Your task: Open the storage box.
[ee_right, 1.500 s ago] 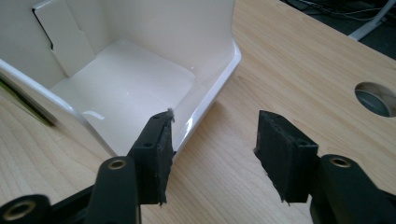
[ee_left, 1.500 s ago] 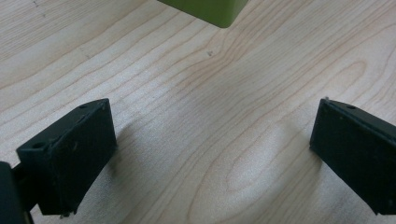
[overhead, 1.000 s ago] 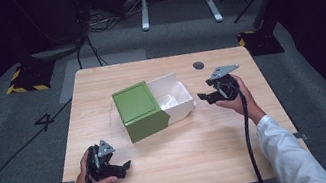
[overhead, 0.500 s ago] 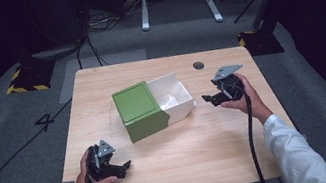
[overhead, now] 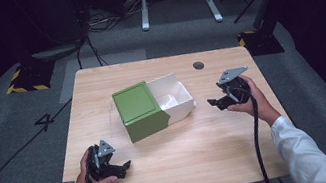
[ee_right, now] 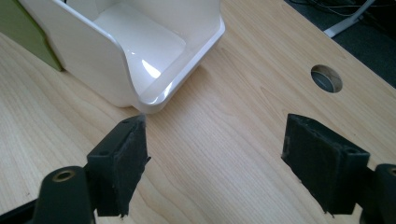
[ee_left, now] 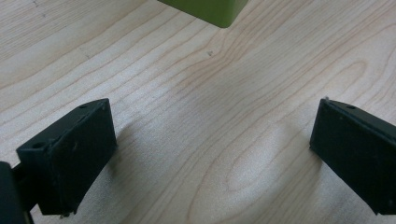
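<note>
A green box [overhead: 140, 110] stands mid-table with a white drawer [overhead: 173, 99] slid out of its right side; the drawer looks empty. My right gripper [overhead: 214, 102] is held a little to the right of the drawer, open, jaws pointing at it. In the right gripper view the white drawer [ee_right: 140, 56] lies just beyond the open right gripper [ee_right: 215, 158], with nothing between its fingers. My left gripper [overhead: 122, 168] rests near the table's front left, open. In the left gripper view a corner of the green box [ee_left: 205, 9] shows far beyond the open left gripper [ee_left: 210, 158].
The wooden table [overhead: 202, 150] has a round cable hole [overhead: 198, 65] at the back right, also in the right gripper view as a hole [ee_right: 326, 78]. Cables trail from both grippers. Dark floor, a metal stand and cords lie behind the table.
My right gripper has drifted slightly right and toward the front, away from the drawer. The left gripper has stayed put.
</note>
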Tool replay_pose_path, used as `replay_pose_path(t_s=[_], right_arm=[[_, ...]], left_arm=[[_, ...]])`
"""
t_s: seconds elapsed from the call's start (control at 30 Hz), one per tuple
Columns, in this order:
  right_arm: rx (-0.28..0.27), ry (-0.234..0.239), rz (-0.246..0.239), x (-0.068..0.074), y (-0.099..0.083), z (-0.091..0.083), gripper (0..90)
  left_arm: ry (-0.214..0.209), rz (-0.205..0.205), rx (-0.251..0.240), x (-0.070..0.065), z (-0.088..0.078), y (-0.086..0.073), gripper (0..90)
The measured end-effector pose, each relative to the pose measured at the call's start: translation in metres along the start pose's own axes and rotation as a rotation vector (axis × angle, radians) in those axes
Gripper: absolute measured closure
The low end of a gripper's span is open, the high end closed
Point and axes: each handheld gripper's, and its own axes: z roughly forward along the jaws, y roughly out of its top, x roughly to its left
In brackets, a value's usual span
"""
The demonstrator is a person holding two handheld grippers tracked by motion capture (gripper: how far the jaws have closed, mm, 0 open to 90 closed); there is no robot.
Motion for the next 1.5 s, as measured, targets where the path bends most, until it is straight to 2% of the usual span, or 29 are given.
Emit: replay_pose_path(t_s=[0.63, 0.9, 1.3, 1.5], right_arm=[[0.021, -0.005, -0.009, 0.006, -0.031, -0.02, 21.9], [0.033, -0.006, -0.021, 0.013, -0.053, -0.029, 22.0], [0.049, -0.007, -0.015, 0.024, -0.1, -0.041, 21.0], [0.05, -0.006, 0.023, 0.026, -0.132, -0.045, 20.7]], left_arm=[[-0.002, 0.002, 0.0, 0.0, 0.0, 0.0, 0.5], [-0.002, 0.002, 0.0, 0.0, 0.0, 0.0, 0.5], [-0.002, 0.002, 0.0, 0.0, 0.0, 0.0, 0.5], [-0.002, 0.002, 0.0, 0.0, 0.0, 0.0, 0.5]])
